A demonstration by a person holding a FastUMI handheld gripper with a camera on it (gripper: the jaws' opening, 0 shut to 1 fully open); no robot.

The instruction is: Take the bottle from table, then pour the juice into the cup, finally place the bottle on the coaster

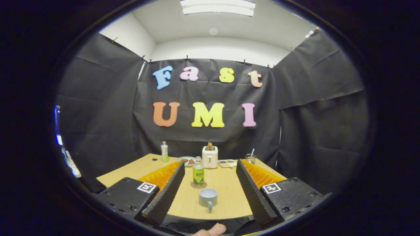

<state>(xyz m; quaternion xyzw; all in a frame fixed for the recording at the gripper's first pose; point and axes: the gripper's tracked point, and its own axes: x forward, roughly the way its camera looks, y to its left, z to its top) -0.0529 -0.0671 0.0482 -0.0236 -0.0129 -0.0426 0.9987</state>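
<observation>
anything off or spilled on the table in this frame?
Nothing spilled or askew. The bottle stands upright on the coaster, the cup upright nearer the tool, whose fingers are open and touch nothing.

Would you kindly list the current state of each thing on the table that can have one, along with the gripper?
gripper: open, fingers spread wide, holding nothing.
green bottle: upright on the coaster, between and just ahead of the fingers.
cup: upright, mouth up, contents cannot be told.
toaster: something stands up out of its slot.
white bottle: upright, capped.
glass: upright, a straw in it.
</observation>
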